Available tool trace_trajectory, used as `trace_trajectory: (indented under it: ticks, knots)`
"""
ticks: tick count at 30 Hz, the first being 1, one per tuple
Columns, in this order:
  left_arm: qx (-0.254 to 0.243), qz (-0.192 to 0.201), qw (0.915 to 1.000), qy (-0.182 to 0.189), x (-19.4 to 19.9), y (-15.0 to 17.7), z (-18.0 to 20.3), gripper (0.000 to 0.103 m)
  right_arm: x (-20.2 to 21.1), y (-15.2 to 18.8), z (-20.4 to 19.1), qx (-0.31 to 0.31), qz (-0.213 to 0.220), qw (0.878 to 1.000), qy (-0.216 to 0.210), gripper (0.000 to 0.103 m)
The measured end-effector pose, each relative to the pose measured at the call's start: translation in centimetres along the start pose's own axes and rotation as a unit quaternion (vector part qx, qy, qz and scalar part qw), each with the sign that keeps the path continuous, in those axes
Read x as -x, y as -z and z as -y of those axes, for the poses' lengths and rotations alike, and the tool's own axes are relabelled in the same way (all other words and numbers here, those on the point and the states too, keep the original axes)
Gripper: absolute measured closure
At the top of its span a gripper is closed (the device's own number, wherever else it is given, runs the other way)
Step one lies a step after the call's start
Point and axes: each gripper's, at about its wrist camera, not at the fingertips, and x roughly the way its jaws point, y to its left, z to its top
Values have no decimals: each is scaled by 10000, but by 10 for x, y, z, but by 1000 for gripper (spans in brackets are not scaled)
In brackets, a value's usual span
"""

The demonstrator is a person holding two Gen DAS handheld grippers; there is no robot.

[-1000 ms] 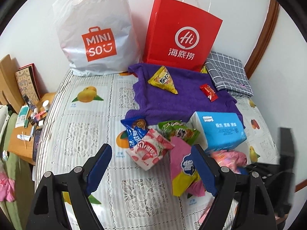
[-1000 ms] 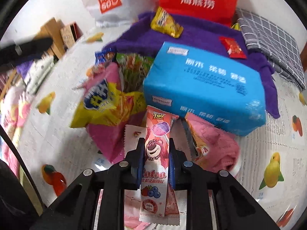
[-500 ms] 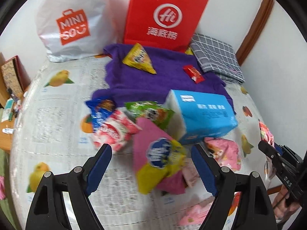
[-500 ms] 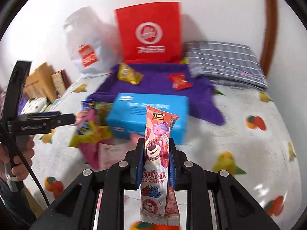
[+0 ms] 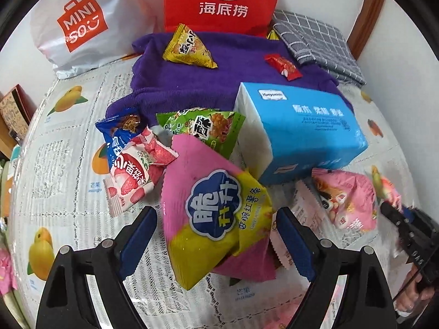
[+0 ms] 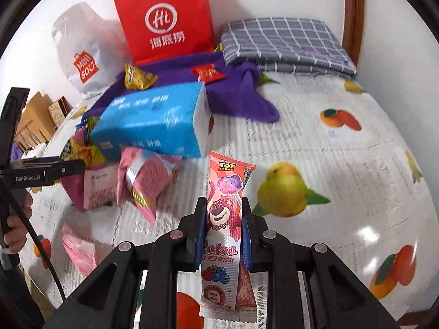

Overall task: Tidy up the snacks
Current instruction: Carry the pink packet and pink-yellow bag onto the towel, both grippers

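The pink lollipop packet [image 6: 223, 219], printed "TOY STORY" and "Lotso" with a pink bear, stands upright, clamped between the pads of the right hand-held gripper [image 6: 222, 233] above the fruit-printed bed cover [image 6: 343, 164]. The left hand-held gripper [image 5: 216, 235] has its jaws spread wide on either side of a pink-and-yellow chip bag [image 5: 216, 219] with a blue cloud logo and Chinese writing; the pads are not touching it. That bag lies at the near end of the snack pile, beside a red-and-white strawberry packet [image 5: 134, 175], a blue packet [image 5: 118, 131] and a green packet [image 5: 203, 128]. A blue tissue pack [image 5: 301, 128], labelled "Yunyuexin", sits just behind. On the purple towel [image 5: 233, 82] farther back lie a yellow triangular snack [image 5: 189, 49] and a small red packet [image 5: 282, 65]. Against the wall stand a white "MINISO" bag [image 5: 79, 27] and a red "Hi" paper bag [image 5: 222, 0], next to a folded grey checked cloth [image 5: 315, 41].
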Motion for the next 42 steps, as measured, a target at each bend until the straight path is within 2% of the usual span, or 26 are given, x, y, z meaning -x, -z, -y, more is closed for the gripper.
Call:
trace_trajectory:
  ticks: [1,2,3,9,19,28,34,42]
  knots:
    - [47,46,10000,49,1,0,-1,18,-1,1,0,-12,-7,10000,-21,81]
    - [92,123,9998,106,4,0,-2,24,-2,1,-1,-24,-16,10000,-43,81]
    - [98,162,9997,156,6,0,-3,35,-2,2,-1,-27,-24,10000,-61,81]
    - [153,179,9991,348,10,3,-5,49,0,2,-9,145,34,9999,-50,81]
    - [208,560,9960,664,40,9,-10,51,-11,5,-8,119,-202,9997,-61,81]
    - [119,861,9905,1069,69,10,-3,51,-7,3,-9,177,-256,9994,179,81]
    - [-128,1009,9875,1203,82,0,17,51,10,-18,-11,250,-2,9995,207,81]
    - [-345,1130,9849,1262,89,-28,37,51,31,-59,-35,490,444,9978,-17,81]
